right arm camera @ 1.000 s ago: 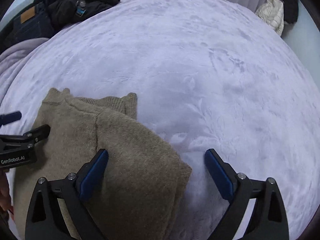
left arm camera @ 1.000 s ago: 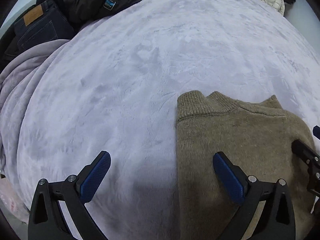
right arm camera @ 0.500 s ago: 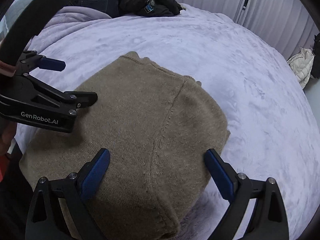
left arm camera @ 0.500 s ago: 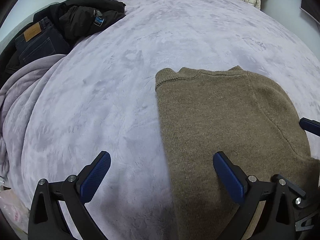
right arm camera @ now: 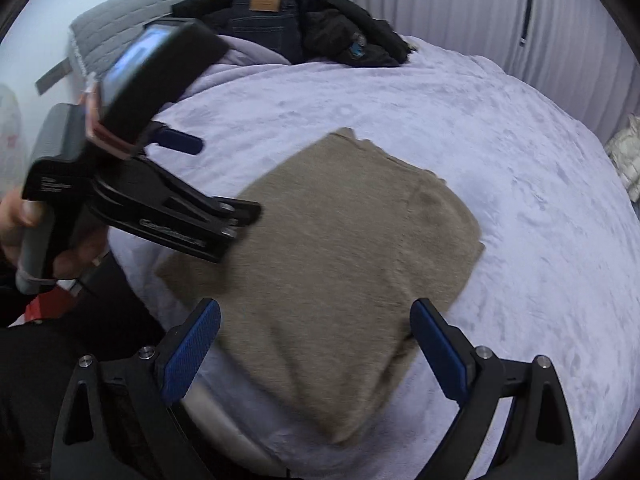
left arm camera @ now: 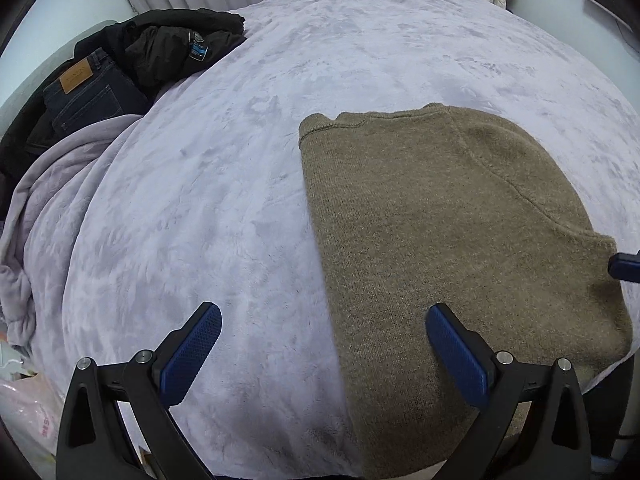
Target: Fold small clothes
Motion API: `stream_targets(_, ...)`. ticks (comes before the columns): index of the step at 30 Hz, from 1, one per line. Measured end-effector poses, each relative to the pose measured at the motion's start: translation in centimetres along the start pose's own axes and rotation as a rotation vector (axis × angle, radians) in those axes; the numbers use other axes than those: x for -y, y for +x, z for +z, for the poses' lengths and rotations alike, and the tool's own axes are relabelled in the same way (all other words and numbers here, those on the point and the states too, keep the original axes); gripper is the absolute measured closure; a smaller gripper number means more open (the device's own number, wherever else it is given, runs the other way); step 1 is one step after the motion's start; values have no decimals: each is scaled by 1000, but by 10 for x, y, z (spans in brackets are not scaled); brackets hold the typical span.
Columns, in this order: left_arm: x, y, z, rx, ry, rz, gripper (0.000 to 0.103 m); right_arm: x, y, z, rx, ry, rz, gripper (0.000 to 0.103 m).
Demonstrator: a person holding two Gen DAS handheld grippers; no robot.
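Left wrist view: the left gripper [left arm camera: 323, 354] hangs with jaws spread wide and empty above the folded olive sweater [left arm camera: 452, 248], which lies flat on the lilac bed [left arm camera: 224, 184]. The right gripper [right arm camera: 315, 348] hovers equally agape over it. Jeans [left arm camera: 86, 96] and a black jacket [left arm camera: 176, 46] sit beyond.

Lilac-blanketed bed [left arm camera: 360, 60] carries folded sweater [left arm camera: 440, 220], jeans [left arm camera: 84, 100], jacket [left arm camera: 172, 44].
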State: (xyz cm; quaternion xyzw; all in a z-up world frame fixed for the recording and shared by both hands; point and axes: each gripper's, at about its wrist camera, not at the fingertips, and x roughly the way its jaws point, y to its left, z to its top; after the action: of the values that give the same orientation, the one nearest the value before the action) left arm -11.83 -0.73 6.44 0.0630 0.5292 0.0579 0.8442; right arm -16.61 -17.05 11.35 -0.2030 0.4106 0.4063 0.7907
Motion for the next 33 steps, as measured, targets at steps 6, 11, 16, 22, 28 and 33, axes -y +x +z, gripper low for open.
stream_targets(6, -1, 11, -2, -18, -9, -11, 0, 5, 46, -19, -103, 31, -22, 5)
stream_targets(11, 2, 2, 1, -3, 13, 21, 0, 1, 40, -16, -104, 11, -23, 4)
stream_targets(16, 5, -12, 12, 24, 12, -13, 0, 15, 27, 0, -92, 65, 6, 4)
stream_targets(22, 5, 1, 27, -20, 5, -2, 0, 45, 27, 32, -85, 17, -144, 4)
stream_targets(28, 9, 23, 20, -60, 6, -3, 0, 101, 64, 30, -196, 170, -240, 4)
stream_targets(33, 9, 9, 23, -47, 8, 12, 0, 98, 59, 24, -192, 188, -239, 4)
